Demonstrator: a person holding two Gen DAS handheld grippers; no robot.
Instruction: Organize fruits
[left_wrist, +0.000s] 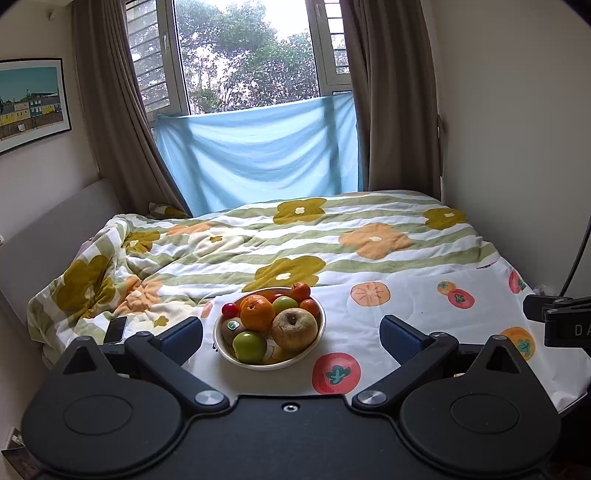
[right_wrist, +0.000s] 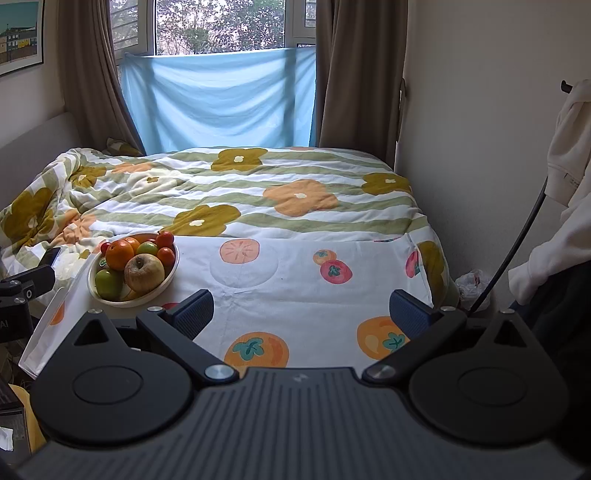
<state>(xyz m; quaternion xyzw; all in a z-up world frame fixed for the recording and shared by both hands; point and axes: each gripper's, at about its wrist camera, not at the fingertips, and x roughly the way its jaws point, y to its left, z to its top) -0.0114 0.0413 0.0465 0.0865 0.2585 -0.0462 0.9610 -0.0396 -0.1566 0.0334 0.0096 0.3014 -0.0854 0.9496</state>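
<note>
1. Two tongs hover released and empty: your left tongs face the bowl, your right tongs face bare cloth.
2. All visible fruit sits piled in that one bowl on the bench, left of the cloth's middle.
3. You could be about to sort, or have just gathered; this scene fits both.
4. Counted left to right: one red cherry-sized fruit, one kiwi, two green apples, one orange, one tan apple, two small red-orange fruits. More may hide beneath.

Fruit-print cloth on bed, fruit bowl, phone
</note>
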